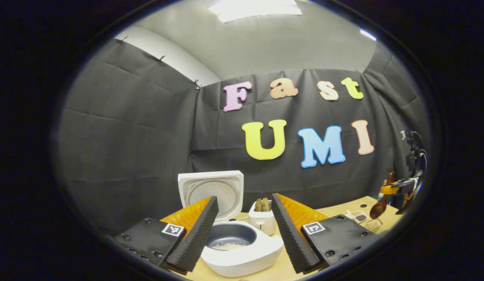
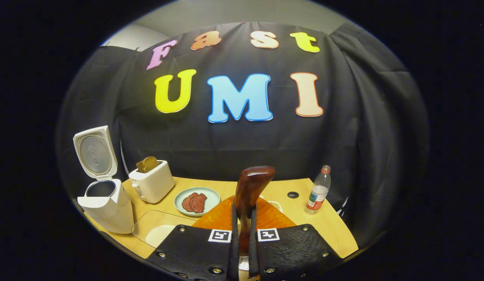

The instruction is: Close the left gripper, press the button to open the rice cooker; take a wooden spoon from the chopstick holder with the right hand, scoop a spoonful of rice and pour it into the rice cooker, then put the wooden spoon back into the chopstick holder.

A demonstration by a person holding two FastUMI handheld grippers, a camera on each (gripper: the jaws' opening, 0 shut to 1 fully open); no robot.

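The white rice cooker stands open just beyond my left gripper, lid upright, a little rice in its dark pot. My left gripper is open and holds nothing. My right gripper is shut on the dark wooden spoon, whose broad end sticks out past the fingertips. In the left gripper view that right gripper hangs over the table's far right with the spoon dangling. From the right gripper view the cooker sits at the far left. A perforated metal thing shows under the fingers.
A white toaster with bread stands beside the cooker. A plate of meat, a tray with a rice heap and a water bottle are on the wooden table. A small dish and wire basket lie far right.
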